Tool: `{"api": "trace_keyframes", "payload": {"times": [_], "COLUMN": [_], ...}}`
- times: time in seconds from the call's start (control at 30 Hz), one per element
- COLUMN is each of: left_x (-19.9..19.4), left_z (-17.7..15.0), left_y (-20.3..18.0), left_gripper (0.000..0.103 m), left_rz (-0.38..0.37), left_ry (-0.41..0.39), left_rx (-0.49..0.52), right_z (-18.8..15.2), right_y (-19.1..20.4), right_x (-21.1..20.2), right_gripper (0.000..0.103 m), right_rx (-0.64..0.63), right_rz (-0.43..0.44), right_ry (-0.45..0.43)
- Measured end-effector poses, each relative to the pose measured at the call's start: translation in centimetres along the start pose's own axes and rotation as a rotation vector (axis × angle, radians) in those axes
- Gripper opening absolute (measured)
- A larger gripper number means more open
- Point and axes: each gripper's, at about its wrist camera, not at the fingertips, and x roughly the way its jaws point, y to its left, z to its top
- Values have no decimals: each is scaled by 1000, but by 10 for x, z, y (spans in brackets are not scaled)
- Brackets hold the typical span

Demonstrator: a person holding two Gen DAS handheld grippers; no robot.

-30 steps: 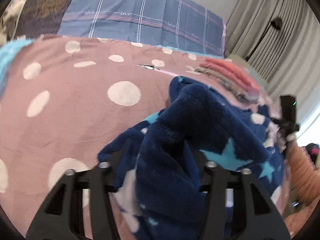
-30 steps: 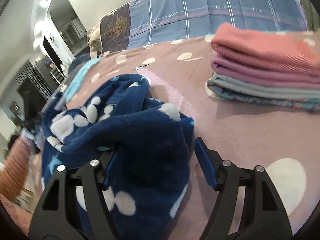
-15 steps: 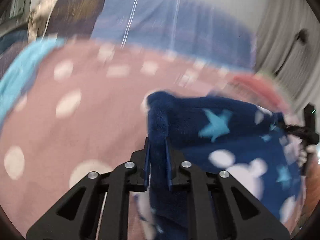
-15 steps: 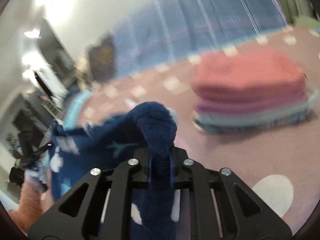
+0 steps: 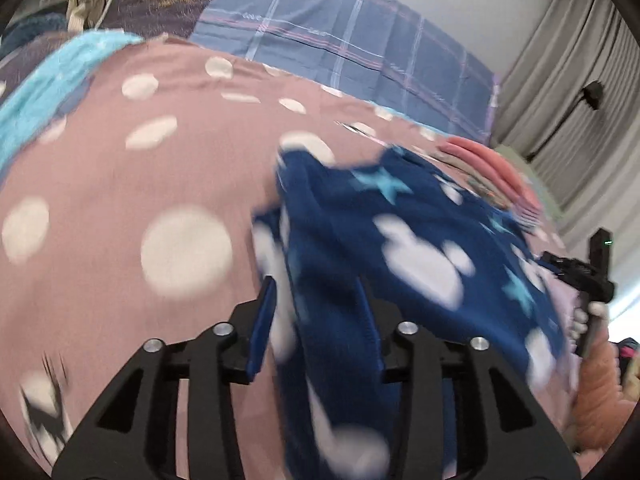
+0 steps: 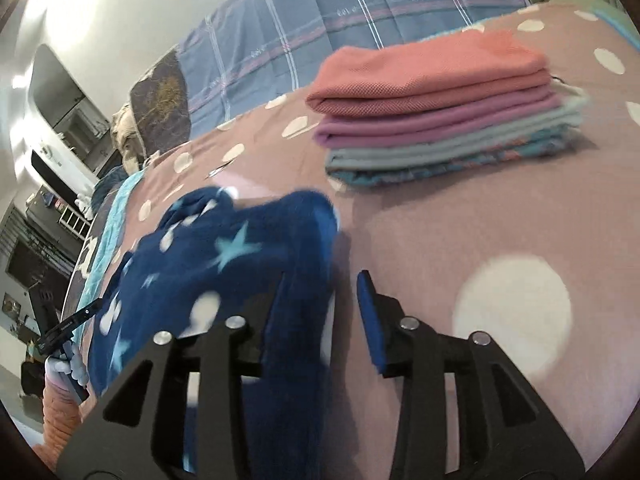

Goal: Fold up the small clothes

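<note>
A navy fleece garment with light stars and white blobs lies spread on the pink polka-dot bedcover. It also shows in the right wrist view. My left gripper is open, with the garment's left edge lying between its blue-padded fingers. My right gripper is open, with the garment's right edge between its fingers, close to the left one. The right gripper also shows at the far right of the left wrist view.
A stack of folded clothes, coral on top, sits on the bed beyond the garment. Blue plaid pillows line the head of the bed. A turquoise towel lies at the bed's left edge. Curtains hang on the right.
Both grippers closed on the garment's edges, pulled it out flat, then opened again. The garment went from a bunched heap to a spread sheet on the bed.
</note>
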Motion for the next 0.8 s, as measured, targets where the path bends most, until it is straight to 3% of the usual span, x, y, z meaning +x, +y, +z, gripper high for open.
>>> {"api": "trace_keyframes", "payload": {"times": [0.1,0.17,0.2,0.23,0.33,0.4,0.5,0.67,0.77,0.8], "left_x": [-12,-23,-29,-35,-62,-54,-43,-81,-96,-94], "left_z": [-36,-55,-61,-65,-72,-74,-80,-73,-71,-72], "left_y": [-6,-11,-13,-15,-23,-15,-13,-41,-82,-101], "left_gripper": [38,24,9,9,9,10,16,23,25,30], "left_rz": [-58,-67,-42,-25,22,75,93,260,216,190], "left_ry": [43,23,18,21,-14,6,31,-99,-150,-147], "left_rx": [-35,-67,-80,-100,-70,-47,-54,47,143,187], "right_z": [-29,-52,-63,-71,-99,-115,-130,-144,-148,-149], "right_y": [-2,-4,-4,-2,1,2,-2,-3,-3,-5], "right_x": [-21,-36,-42,-45,-58,-68,-74,-97,-104,-105], "right_gripper": [43,45,46,46,48,51,51,53,53,53], "right_rx": [-6,15,28,37,50,52,70,86,66,70], "right_rz": [0,15,29,37,31,27,28,63,69,81], "right_ry": [6,15,20,20,20,17,22,0,-14,-18]}}
